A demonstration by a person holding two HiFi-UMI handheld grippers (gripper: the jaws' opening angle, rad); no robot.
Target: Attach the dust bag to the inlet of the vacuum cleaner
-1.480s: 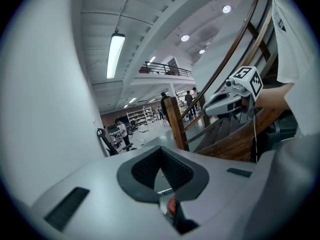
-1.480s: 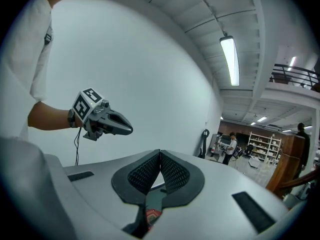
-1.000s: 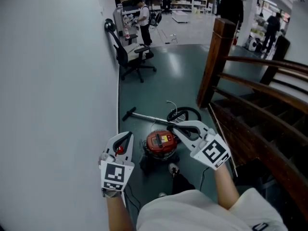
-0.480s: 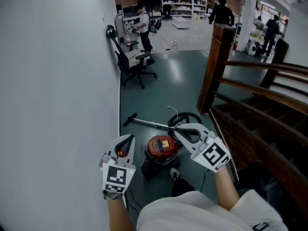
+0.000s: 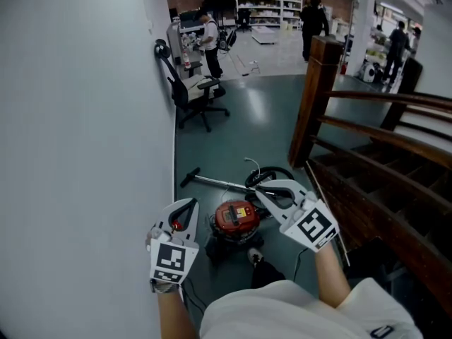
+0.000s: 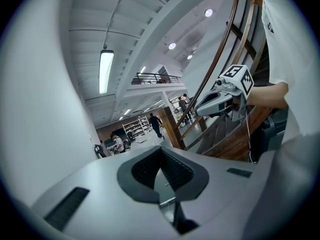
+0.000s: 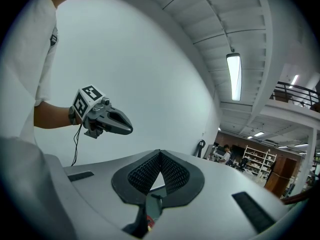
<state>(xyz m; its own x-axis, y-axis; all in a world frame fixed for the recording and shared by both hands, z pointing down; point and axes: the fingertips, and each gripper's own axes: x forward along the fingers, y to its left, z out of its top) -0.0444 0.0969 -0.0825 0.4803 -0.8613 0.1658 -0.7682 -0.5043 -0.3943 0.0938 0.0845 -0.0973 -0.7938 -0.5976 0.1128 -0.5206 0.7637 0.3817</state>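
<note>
A red canister vacuum cleaner (image 5: pixel 236 217) sits on the green floor below me, with its metal wand (image 5: pixel 215 181) and black hose (image 5: pixel 272 173) lying just behind it. No dust bag can be made out in any view. My left gripper (image 5: pixel 189 202) hangs in the air to the left of the vacuum, jaws shut and empty. To the vacuum's right, my right gripper (image 5: pixel 257 189) is held over the hose, also shut on nothing. In the left gripper view the left gripper (image 6: pixel 161 150) points level at the stairs, with the right gripper (image 6: pixel 199 111) ahead. In the right gripper view the right gripper (image 7: pixel 160 153) faces the left gripper (image 7: pixel 130 129).
A white wall (image 5: pixel 85 119) runs close on the left. A wooden newel post (image 5: pixel 316 97) and stair railing (image 5: pixel 381 154) stand on the right. A black office chair (image 5: pixel 194 90) is further along the wall. Several people and shelves are at the far end.
Both grippers stay where they were, shut. The head view has tilted slightly, so the vacuum sits a little higher in the picture. A person in the background has walked left.
</note>
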